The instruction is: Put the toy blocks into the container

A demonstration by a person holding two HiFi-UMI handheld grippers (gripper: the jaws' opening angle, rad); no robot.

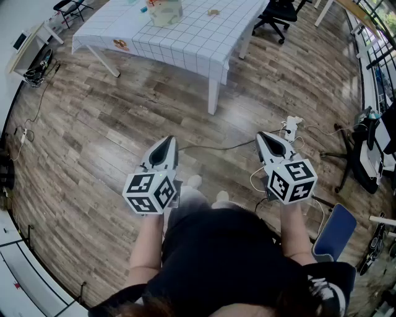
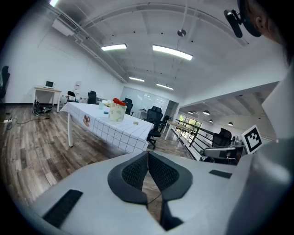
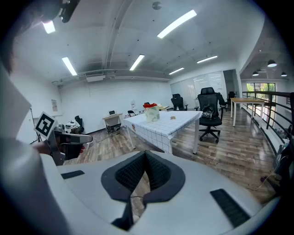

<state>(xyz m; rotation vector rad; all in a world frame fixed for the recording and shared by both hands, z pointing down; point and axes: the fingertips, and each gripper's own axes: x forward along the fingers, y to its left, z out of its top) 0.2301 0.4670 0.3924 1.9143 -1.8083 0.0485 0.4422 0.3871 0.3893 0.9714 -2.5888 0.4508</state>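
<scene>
Container (image 1: 164, 12): pale, boxy, slightly see-through, upright on the desk (image 1: 185, 43), toward its far side in the head view and well apart from both claws. Red pieces (image 2: 118, 101) poking above its rim in both gripper views; too small to tell as toy blocks, and nothing else of the contents readable.

Wooden plank floor (image 1: 93, 124) across most of the head view. Desk draped in a white cloth with a thin dark grid, a small round print on the hanging edge at one corner. Black office chair (image 1: 278, 15) just beside the desk's right end; blue chair (image 1: 334, 232) near the person's right arm. White cable and plug strip (image 1: 291, 127) on the floor near the right claw.

Left claw (image 1: 171, 141) held out over bare floor, pointing slightly downward, jaws pressed together with nothing between them, as plain in the left gripper view. Right claw (image 1: 261, 136) likewise over the floor, jaws together and empty.

Small tan piece (image 1: 213, 12) lying alone on the cloth, to the right of the container and apart from it.
</scene>
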